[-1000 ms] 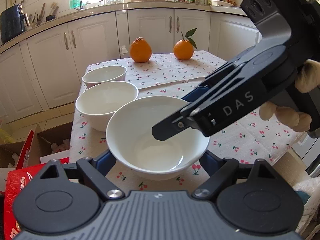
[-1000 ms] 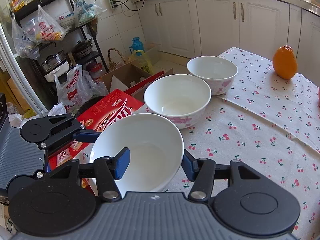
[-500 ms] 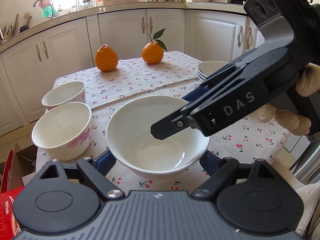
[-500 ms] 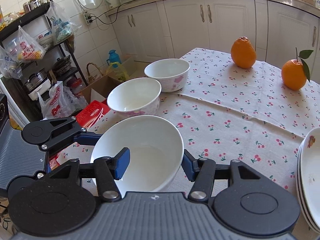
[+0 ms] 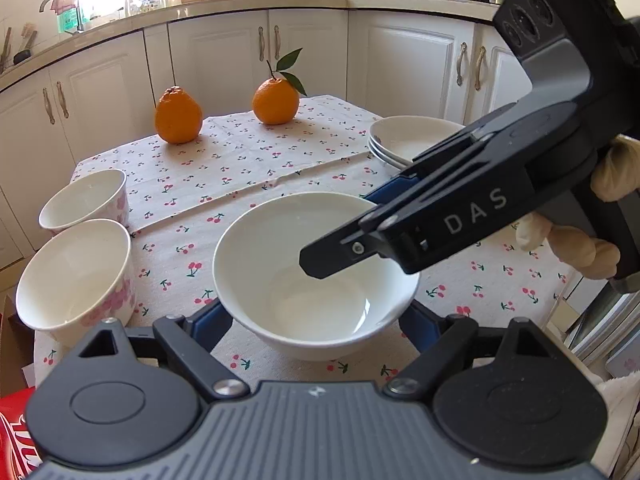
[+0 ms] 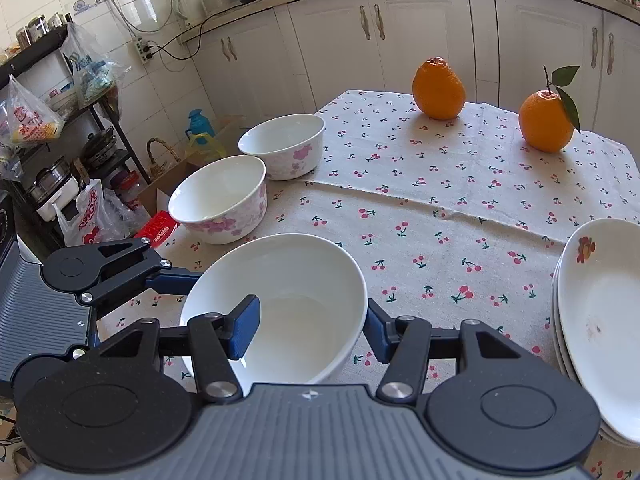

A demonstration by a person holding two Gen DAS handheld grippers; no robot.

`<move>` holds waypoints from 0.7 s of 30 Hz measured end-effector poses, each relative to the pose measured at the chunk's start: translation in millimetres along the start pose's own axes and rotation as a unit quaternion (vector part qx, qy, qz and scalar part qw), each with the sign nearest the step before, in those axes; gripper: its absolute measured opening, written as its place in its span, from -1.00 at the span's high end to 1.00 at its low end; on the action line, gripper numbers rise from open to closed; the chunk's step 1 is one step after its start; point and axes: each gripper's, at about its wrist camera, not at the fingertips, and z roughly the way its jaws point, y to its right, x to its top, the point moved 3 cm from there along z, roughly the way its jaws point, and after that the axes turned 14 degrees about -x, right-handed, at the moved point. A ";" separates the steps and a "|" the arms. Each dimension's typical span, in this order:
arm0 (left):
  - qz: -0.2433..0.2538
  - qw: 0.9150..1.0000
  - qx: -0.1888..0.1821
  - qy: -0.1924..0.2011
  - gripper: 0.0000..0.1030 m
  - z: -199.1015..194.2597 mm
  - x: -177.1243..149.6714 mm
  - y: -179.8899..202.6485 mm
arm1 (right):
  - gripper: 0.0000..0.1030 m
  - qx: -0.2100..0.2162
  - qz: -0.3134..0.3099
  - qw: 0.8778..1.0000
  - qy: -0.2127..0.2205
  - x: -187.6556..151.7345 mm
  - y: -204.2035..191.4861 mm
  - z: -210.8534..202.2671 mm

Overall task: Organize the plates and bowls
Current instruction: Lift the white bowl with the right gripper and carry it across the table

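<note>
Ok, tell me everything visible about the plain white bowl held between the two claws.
The plain white bowl looks like glossy ceramic, wide, shallow and empty, with no flower print. It sits upright, slightly tilted, above the cherry-print tablecloth. The left claw hugs its outer sides; the right claw pinches its wall, one pad inside, one outside. Whether its base touches the cloth cannot be told.

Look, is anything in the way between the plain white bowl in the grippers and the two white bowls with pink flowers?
Nothing visible does. Only bare cherry-print tablecloth lies between the plain white bowl and the nearer pink-flowered bowl. The stack of white plates sits off to the right.
</note>
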 end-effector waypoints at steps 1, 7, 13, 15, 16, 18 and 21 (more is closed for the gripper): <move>0.000 1.000 -0.001 -0.001 -0.73 0.6 0.0 -0.1 | -0.19 0.000 0.002 1.000 0.000 -0.2 0.9 -0.3; -0.004 1.000 -0.004 -0.004 -0.73 4.6 0.6 -0.8 | -0.19 -0.001 0.003 1.000 -0.002 -0.6 2.0 1.7; -0.010 1.000 -0.008 -0.005 -0.73 5.2 0.7 -1.7 | -0.20 0.000 0.009 1.000 -0.009 -2.8 4.6 5.6; -0.011 1.000 -0.008 -0.006 -0.73 6.0 -0.1 -1.8 | -0.20 0.002 0.010 1.000 -0.009 -3.0 5.1 6.3; -0.011 1.000 -0.008 -0.007 -0.73 6.5 -0.6 -1.9 | -0.20 0.001 0.010 1.000 -0.010 -2.9 4.9 6.6; -0.013 1.000 -0.009 -0.008 -0.73 7.3 -1.2 -2.5 | -0.20 0.002 0.009 1.000 -0.010 -3.3 4.9 6.3; -0.015 1.000 -0.010 -0.010 -0.73 8.4 -1.8 -2.9 | -0.20 0.002 0.010 1.000 -0.010 -3.5 4.9 6.4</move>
